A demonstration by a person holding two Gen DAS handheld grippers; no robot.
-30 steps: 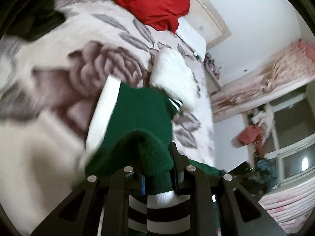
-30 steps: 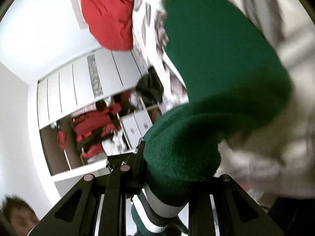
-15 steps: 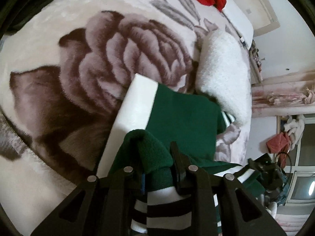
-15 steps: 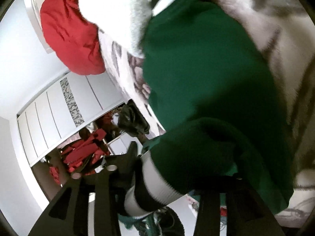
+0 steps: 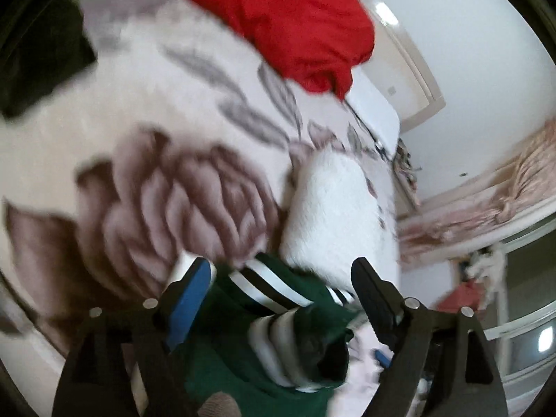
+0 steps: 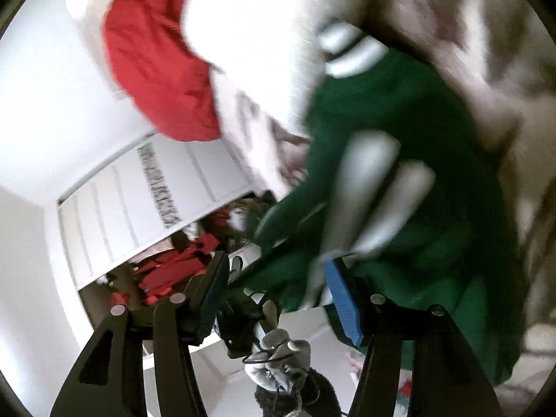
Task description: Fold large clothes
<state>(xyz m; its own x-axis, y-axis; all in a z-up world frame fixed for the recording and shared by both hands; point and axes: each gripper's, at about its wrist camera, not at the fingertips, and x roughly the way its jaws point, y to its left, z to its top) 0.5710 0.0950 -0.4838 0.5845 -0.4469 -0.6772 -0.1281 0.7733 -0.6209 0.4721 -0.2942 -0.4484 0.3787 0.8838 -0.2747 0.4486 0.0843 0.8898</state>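
- Between the fingers of the left tool [image 5: 281,278]: green sweater [image 5: 243,347], striped cuff on top; jaws opening, pads clear of the cloth.
- Right tool [image 6: 278,278]: jaws opening; sweater [image 6: 399,139] bunched in the gap, contact with the blue pad [image 6: 342,299] unclear through blur.
- Sweater lies on the bed [image 5: 139,132].
- Beyond: white fleece [image 5: 333,215], then red garment [image 5: 285,17].

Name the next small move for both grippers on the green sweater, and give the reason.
Probably draw both grippers back clear of the fabric. The left gripper has its jaws opening, with the green sweater and its striped cuff lying loose between them on the floral blanket. The right gripper is opening too, the sweater still draped across it.
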